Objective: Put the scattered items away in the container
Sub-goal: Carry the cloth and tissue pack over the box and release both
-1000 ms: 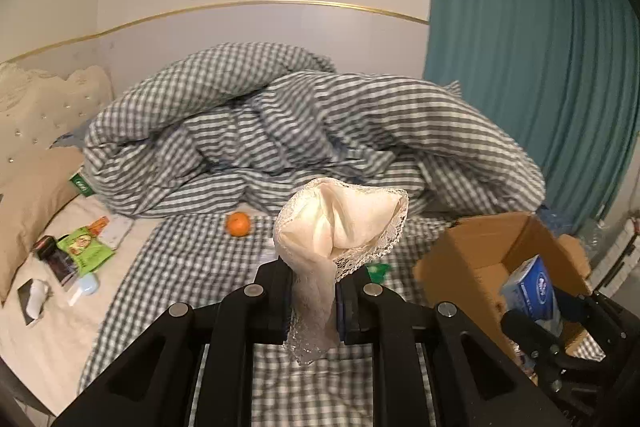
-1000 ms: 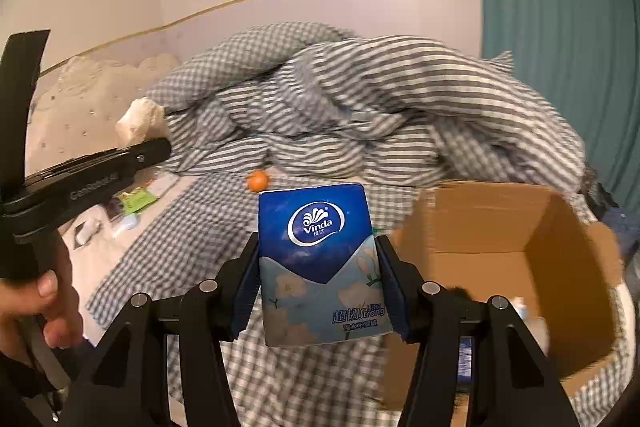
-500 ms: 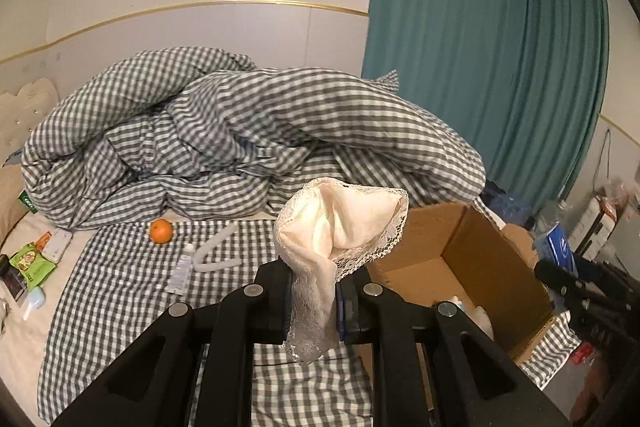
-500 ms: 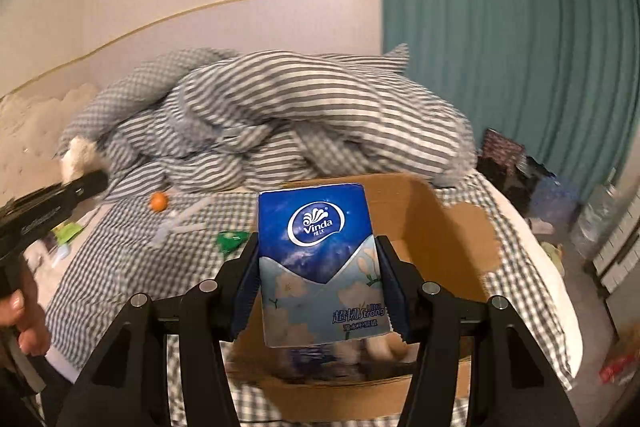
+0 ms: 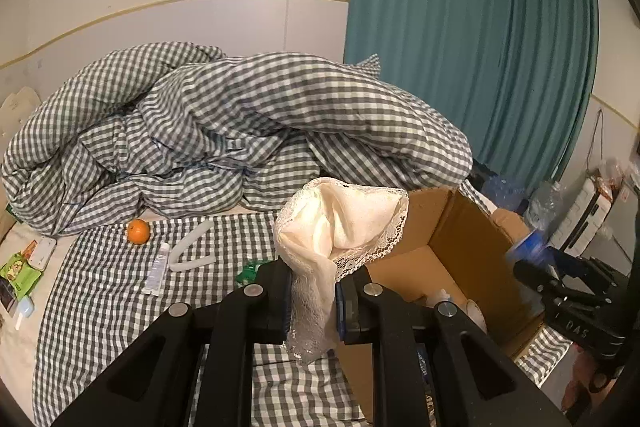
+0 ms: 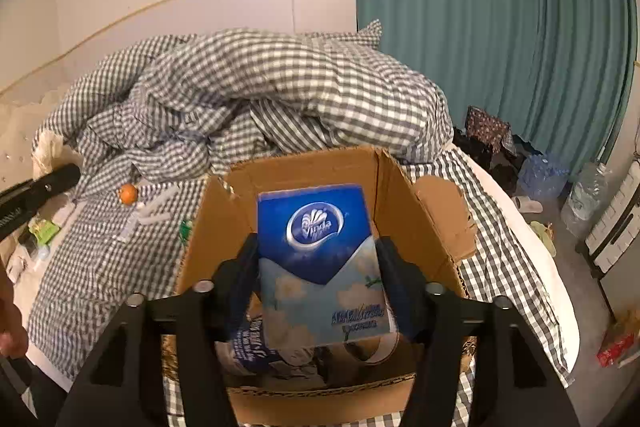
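Your right gripper (image 6: 318, 267) has its jaws clamped on the blue tissue pack (image 6: 320, 267), and you hold the pack above the open cardboard box (image 6: 436, 211), over its inside. In the box some packets lie at the bottom, but they are too blurred to name. Your left gripper (image 5: 312, 291) has its jaws pressed together on a cream lace cloth (image 5: 340, 227); the cloth bunches up above the fingers and a lace end hangs down between them. You hold this cloth at the near left side of the box (image 5: 460, 227), by its edge. Far left on the checked sheet (image 5: 100, 287) lie an orange (image 5: 138, 231), a white tube (image 5: 157, 273), a bent white strip (image 5: 190, 251) and a small green item (image 5: 248, 273), all apart from the box. The checked duvet (image 5: 240, 131) is heaped at the far side
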Motion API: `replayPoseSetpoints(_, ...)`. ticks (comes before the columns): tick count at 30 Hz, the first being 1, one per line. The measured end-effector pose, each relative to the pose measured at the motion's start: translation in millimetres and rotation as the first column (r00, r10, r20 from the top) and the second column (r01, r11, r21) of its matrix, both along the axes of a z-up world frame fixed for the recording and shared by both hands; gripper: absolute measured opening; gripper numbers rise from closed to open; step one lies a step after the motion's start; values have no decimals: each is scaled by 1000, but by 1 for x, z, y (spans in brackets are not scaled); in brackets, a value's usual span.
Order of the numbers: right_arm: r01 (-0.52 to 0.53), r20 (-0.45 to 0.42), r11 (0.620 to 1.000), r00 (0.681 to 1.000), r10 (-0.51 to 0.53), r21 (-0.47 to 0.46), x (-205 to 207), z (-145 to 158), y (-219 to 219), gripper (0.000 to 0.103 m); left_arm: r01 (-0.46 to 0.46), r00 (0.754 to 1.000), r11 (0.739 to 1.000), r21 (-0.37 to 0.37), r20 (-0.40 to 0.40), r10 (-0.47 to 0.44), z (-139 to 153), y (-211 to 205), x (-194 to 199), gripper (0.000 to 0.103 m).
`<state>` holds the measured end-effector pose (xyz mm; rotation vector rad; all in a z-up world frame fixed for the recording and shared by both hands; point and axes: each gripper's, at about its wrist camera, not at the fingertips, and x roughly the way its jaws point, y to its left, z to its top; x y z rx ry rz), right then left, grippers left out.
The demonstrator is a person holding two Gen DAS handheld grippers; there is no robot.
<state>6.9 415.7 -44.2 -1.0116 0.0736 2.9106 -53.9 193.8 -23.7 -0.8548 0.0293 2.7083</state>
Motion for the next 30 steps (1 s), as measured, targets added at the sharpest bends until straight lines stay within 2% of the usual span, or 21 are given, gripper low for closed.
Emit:
replayPoseSetpoints(1, 9, -6, 1000, 1000, -9, 8, 1, -1, 1, 87, 3, 1000, 1000, -3, 1, -3, -1, 3, -1, 16)
replayPoseSetpoints(4, 36, -36, 999, 999, -35, 24, 3, 1, 7, 91, 10, 1000, 1000, -11, 4, -10, -2, 10, -3, 16)
replayPoseSetpoints(8, 72, -80, 997, 994, -72, -1, 11, 7, 22, 92, 32, 999, 999, -22, 9, -32, -3, 25, -5, 16)
replayPoseSetpoints(14, 110, -102, 994, 988, -112, -27, 25, 10, 45, 93, 94, 996, 995, -32, 12, -94, -6, 61, -9, 16)
replayPoseSetpoints(23, 161, -94, 985, 982, -167, -62, 43, 3, 76, 93, 196, 980, 979, -56, 47, -193, -22, 117, -13, 16)
replayPoseSetpoints(30, 177, -85, 981, 979, -183, -77, 48, -3, 88, 93, 231, 971, 969, -93, 88, -223, -42, 145, -13, 20)
